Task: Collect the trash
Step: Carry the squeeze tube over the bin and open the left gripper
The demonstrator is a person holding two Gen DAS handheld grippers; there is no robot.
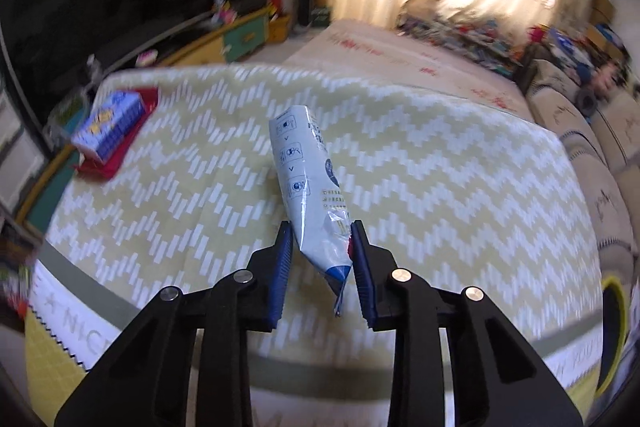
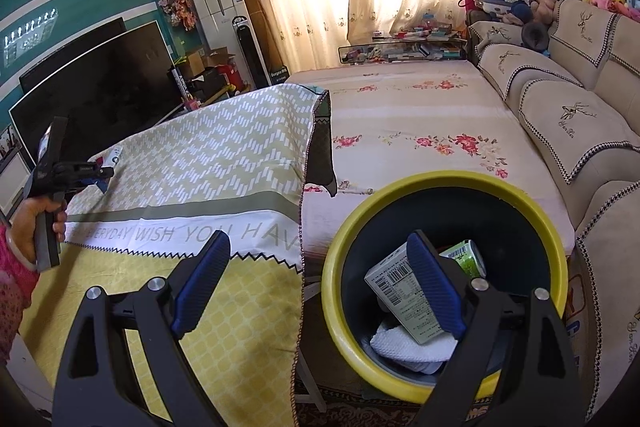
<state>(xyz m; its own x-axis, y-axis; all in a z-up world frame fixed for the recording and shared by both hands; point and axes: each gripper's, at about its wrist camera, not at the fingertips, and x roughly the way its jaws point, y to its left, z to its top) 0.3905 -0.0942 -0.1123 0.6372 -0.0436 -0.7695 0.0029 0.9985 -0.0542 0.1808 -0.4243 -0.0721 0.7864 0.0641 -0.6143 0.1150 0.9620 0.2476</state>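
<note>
Wrapper (image 1: 310, 187) between left gripper (image 1: 320, 259) jaws.

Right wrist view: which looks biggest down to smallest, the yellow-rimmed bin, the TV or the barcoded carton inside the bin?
1. Yellow-rimmed bin, though it is nearest the camera.
2. TV, farther off, so likely bigger in reality.
3. Barcoded carton.

The tablecloth (image 1: 420, 155) carries a pale yellow-green and white zigzag pattern, with a grey-green band, white border with grey lettering, and a yellow lattice hem near the camera. The held wrapper (image 1: 310, 179) is pale blue-white with dark blue print. At far left a blue box (image 1: 110, 127) lies on something red. The bin (image 2: 404, 383) has a yellow rim and dark inside. The further sheet (image 2: 420, 123) is cream with pink-red flowers.
</note>
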